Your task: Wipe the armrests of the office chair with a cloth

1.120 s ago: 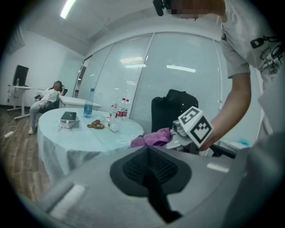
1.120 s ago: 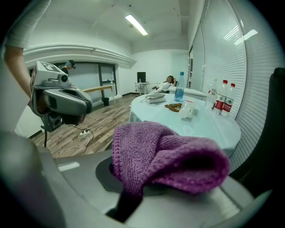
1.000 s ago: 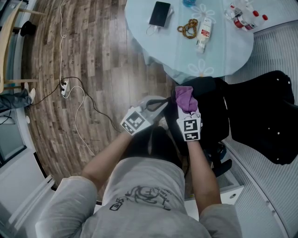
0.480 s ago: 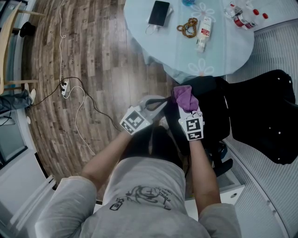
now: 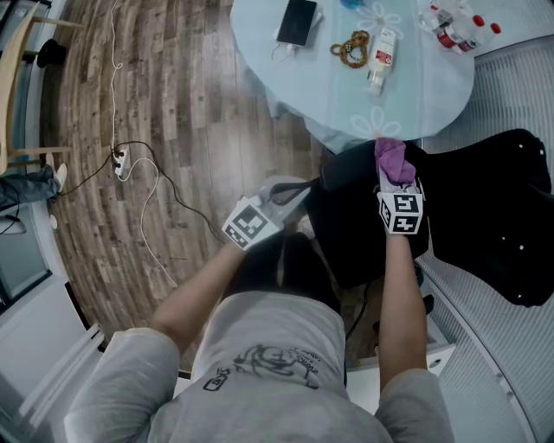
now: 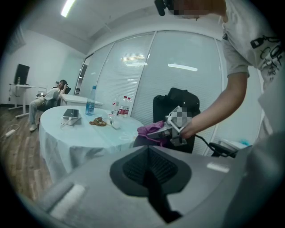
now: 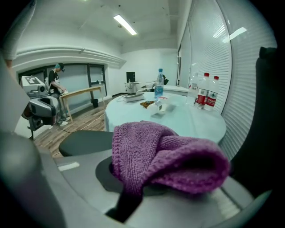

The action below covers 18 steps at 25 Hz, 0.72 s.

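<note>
The purple cloth [image 5: 394, 160] is hanging bunched from the right gripper [image 5: 396, 180], whose jaws are pinching one edge of it while the rest is folding over in a thick loop in front of them, as the right gripper view is showing [image 7: 164, 156]. In the head view the cloth is sitting above the edge of the black office chair [image 5: 363, 251] nearest the table, just beside the dark padded armrest [image 5: 336, 176]; in the right gripper view that armrest [image 7: 84, 142] is lying to the left of the cloth, and I cannot tell whether the two are touching. The person's right arm is reaching out straight over the seat, with the chair's backrest [image 5: 493, 216] spreading away to the right. The left gripper [image 5: 290, 192] is hovering well to the left of the chair over the person's lap, with its jaws pressed together and nothing between them [image 6: 153, 187]; its view is looking across at the right gripper [image 6: 171, 129] and the cloth [image 6: 151, 130]. Beyond the chair a round table [image 5: 415, 99] under a pale blue cover is carrying a phone [image 5: 297, 24], a string of beads [image 5: 351, 50], a small white bottle [image 5: 379, 54] and several water bottles [image 5: 450, 33]. On the wooden floor [image 5: 190, 104] to the left, a power strip [image 5: 119, 162] is lying with its cables trailing.
</note>
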### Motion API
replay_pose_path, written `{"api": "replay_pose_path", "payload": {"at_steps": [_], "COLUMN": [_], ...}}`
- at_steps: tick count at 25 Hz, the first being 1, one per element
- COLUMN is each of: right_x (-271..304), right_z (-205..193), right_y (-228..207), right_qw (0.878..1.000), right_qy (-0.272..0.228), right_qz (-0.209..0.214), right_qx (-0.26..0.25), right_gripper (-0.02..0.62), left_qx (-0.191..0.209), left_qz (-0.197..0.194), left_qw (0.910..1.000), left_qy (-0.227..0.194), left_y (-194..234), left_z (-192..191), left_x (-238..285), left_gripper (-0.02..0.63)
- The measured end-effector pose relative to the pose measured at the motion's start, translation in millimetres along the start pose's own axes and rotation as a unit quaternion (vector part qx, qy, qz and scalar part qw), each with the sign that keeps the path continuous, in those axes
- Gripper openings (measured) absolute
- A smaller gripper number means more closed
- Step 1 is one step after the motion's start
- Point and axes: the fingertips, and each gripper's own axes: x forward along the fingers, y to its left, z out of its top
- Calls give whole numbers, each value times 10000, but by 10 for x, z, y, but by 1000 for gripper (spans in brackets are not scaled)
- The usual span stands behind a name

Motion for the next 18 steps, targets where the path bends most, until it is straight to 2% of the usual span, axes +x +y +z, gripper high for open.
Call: {"api": "replay_pose_path", "payload": {"at_steps": [3, 7, 12, 15, 18], "right_x": [10, 44, 37, 35, 20], "right_z": [-19, -10, -13, -5, -1], "right_y": [-307, -461, -472, -422, -247], "right_qw": [9997, 9995, 9986, 9982, 9988], "right_qy": [96, 186, 111, 145, 135], "right_qz": [-169, -202, -372, -493, -416], "right_qx": [142, 152, 360, 307, 223], "right_gripper": [29, 29, 28, 28, 28], "left_qx": [-37, -48, -77, -67, -99], "left_qz": [8, 43, 53, 67, 95], "left_qw": [10000, 10000, 10000, 10000, 9999], "left_qy": [20, 45, 28, 17, -27], "left_y": [4, 33, 32, 22, 5], "left_z": [-22, -55, -59, -55, -36], "left_x": [-25, -63, -79, -68, -69], "left_gripper": [2, 2, 2, 2, 2]}}
